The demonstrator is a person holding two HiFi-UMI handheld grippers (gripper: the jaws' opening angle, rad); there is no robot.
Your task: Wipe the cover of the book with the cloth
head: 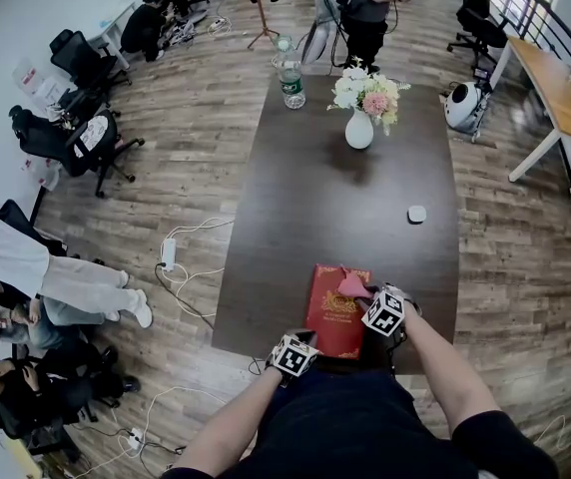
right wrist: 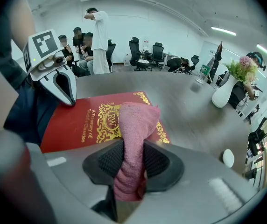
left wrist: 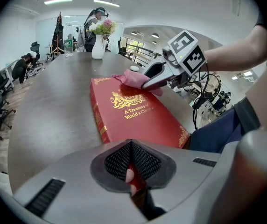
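Dark office table [head: 345,198] bears book [head: 331,319] (cloth [head: 352,285] atop).

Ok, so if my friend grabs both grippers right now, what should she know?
Left gripper: shut on the near edge of the red book, which lies flat on the table.
Right gripper: shut on the pink cloth, whose free end rests on the cover.
Done: book steadied, cloth gripped and touching the cover. How much is already wiped cannot be told.
Left: probably rub the cloth across the whole cover while holding the book steady.
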